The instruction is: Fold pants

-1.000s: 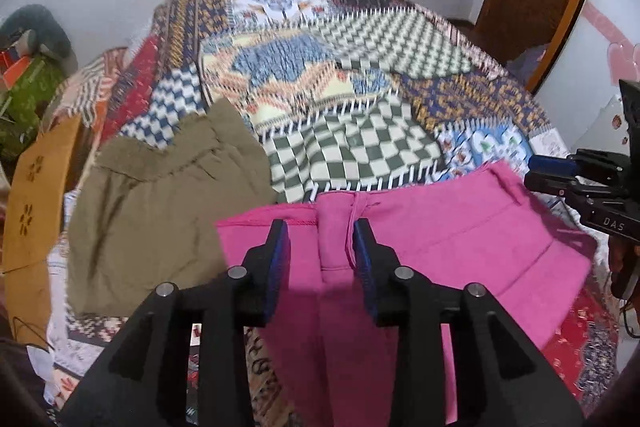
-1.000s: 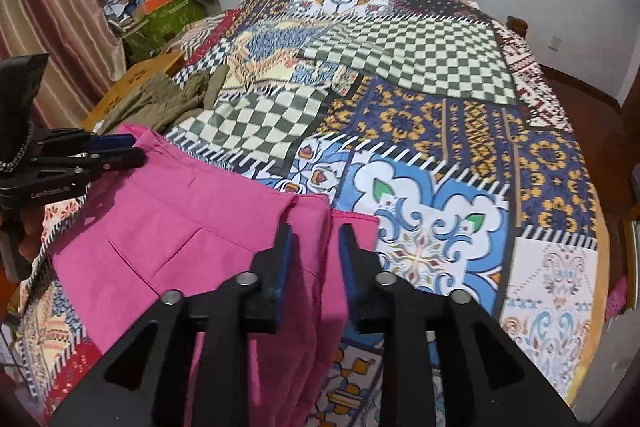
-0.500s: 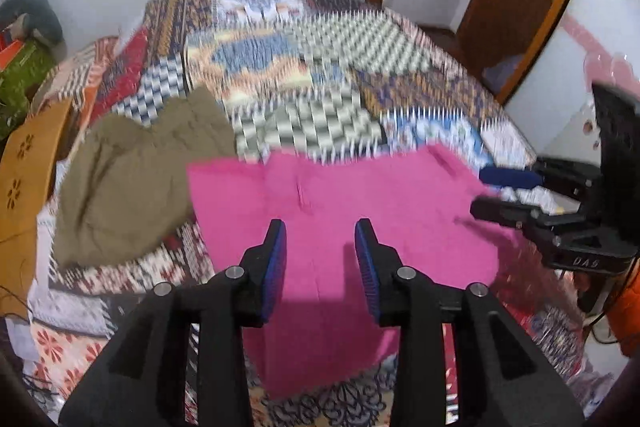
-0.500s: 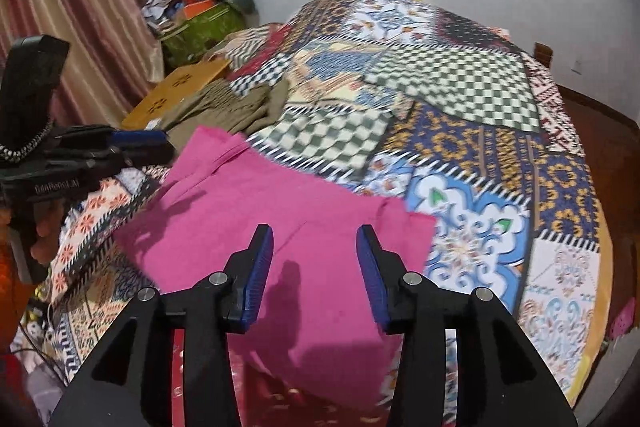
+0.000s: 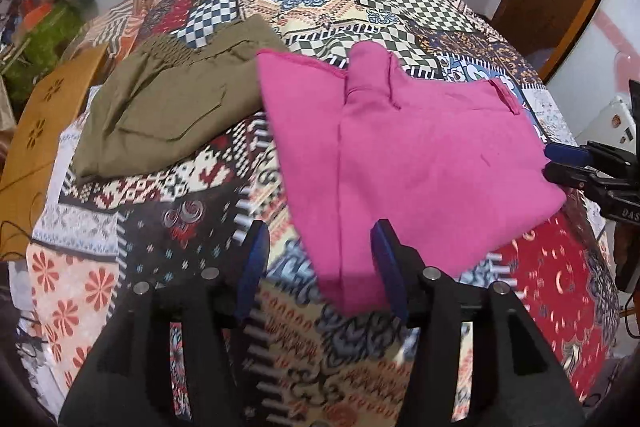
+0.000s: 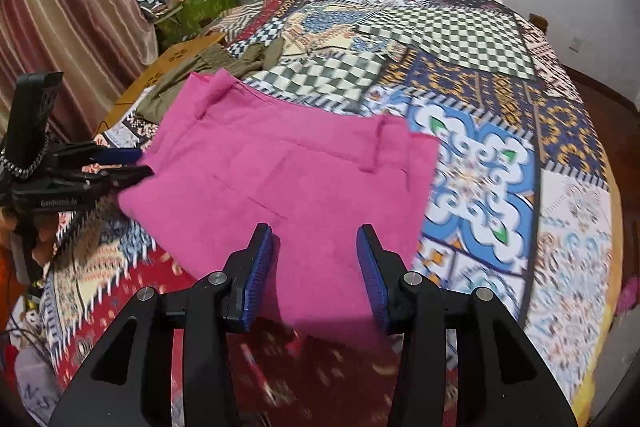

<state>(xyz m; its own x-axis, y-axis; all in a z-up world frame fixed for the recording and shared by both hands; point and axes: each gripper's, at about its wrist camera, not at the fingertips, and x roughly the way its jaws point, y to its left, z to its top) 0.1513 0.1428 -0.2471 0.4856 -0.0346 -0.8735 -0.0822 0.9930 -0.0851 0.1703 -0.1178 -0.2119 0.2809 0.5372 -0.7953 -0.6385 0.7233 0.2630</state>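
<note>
Since both grippers, left (image 5: 316, 267) & right (image 6: 316, 267), stand open, empty, the left's jaws just widening, the pink pants (image 5: 408, 155) lie mid-frame on the bed: soft, light, floppy; grab the near corners.

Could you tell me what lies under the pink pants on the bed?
The pink pants lie flat on the patchwork bedspread, whose patterned panels show all around them. One corner overlaps the olive pants. Whatever else sits beneath the pink fabric is covered and cannot be seen.
</note>
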